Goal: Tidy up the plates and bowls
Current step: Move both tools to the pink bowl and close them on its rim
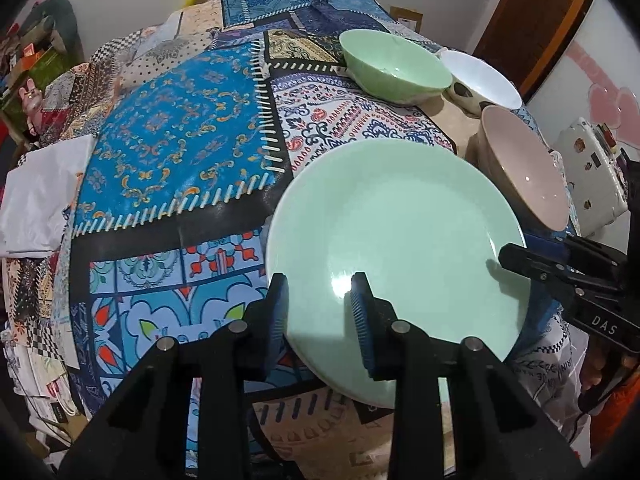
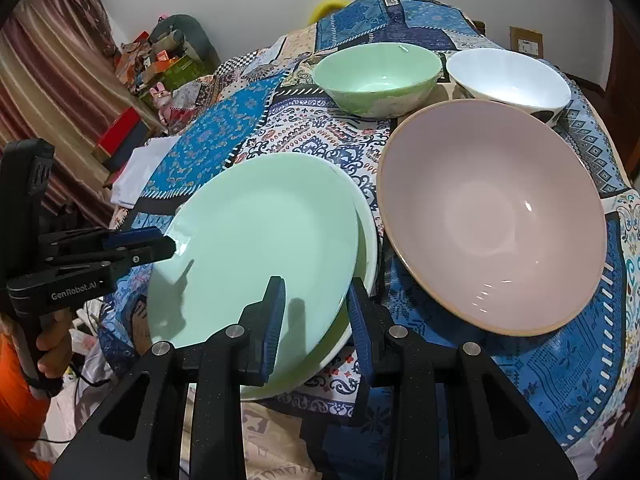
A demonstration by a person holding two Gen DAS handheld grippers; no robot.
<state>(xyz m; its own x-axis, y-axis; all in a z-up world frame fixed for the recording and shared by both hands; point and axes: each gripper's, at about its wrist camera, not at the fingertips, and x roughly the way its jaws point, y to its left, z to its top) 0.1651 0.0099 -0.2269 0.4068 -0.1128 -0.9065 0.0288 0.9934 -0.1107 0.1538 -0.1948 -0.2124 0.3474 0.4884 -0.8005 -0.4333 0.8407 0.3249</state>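
Observation:
I hold a pale green plate [image 1: 400,220] [image 2: 260,248] by two opposite edges. My left gripper [image 1: 320,304] [image 2: 170,242] is shut on its left rim, one pad above and one below. On the opposite rim my right gripper [image 2: 316,304] [image 1: 505,255] is shut too. The plate is tilted over a second green plate [image 2: 370,248], whose rim shows under its right side. To the right stands a wide pink bowl [image 2: 492,220] [image 1: 524,168]. Behind are a green bowl [image 2: 376,76] [image 1: 392,64] and a white bowl [image 2: 508,76] [image 1: 480,76].
Everything rests on a patchwork blue tablecloth [image 1: 180,140]. A folded white cloth [image 1: 44,192] [image 2: 140,172] lies at the table's left edge. Boxes and clutter stand beyond the table at the left, by a curtain. A person's hand [image 2: 52,340] grips the left handle.

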